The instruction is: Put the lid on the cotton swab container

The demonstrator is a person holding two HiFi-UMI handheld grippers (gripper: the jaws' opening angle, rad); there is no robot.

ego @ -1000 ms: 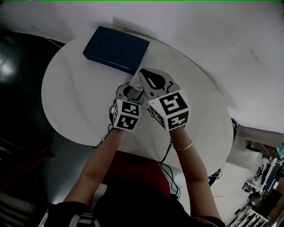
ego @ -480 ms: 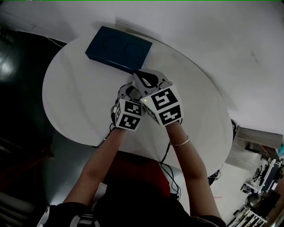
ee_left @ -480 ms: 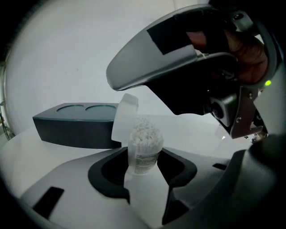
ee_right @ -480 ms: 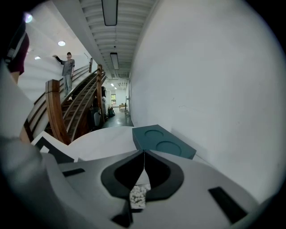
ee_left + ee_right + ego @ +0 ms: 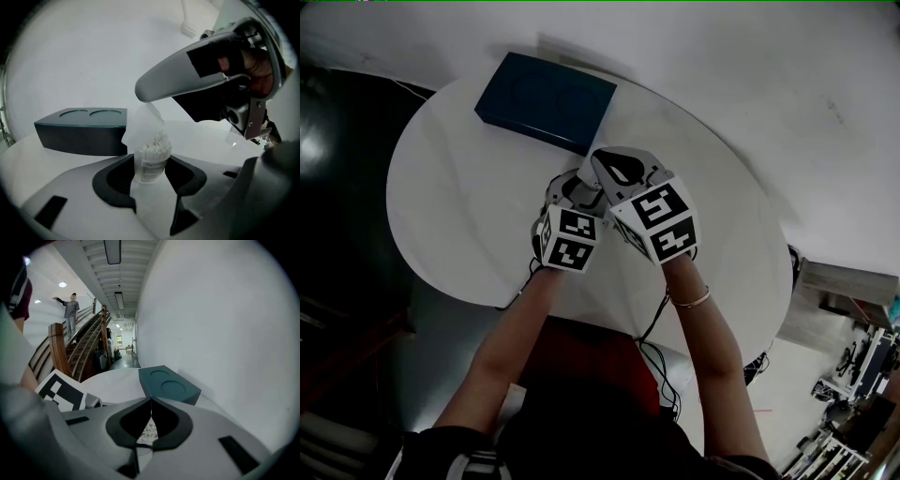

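A clear cotton swab container (image 5: 151, 161), full of white swabs, stands upright between the pads of my left gripper (image 5: 151, 175), which is shut on it. Just above its mouth hangs the translucent lid (image 5: 143, 123), tilted and pinched at its upper edge by my right gripper (image 5: 140, 95). In the right gripper view the jaws of the right gripper (image 5: 151, 401) meet at the tips, with the swabs (image 5: 149, 430) visible below through the gap. In the head view the left gripper (image 5: 569, 192) and right gripper (image 5: 607, 161) sit close together mid-table, the right one higher.
A dark blue box (image 5: 546, 101) with two round recesses lies on the round white table (image 5: 450, 206) just beyond the grippers. A white wall stands behind the table. Cables (image 5: 654, 361) hang off the near edge. A staircase (image 5: 79, 348) shows far left.
The right gripper dipped towards the blue box and came back, tilting slightly with the lid. The left gripper and container have stayed still.
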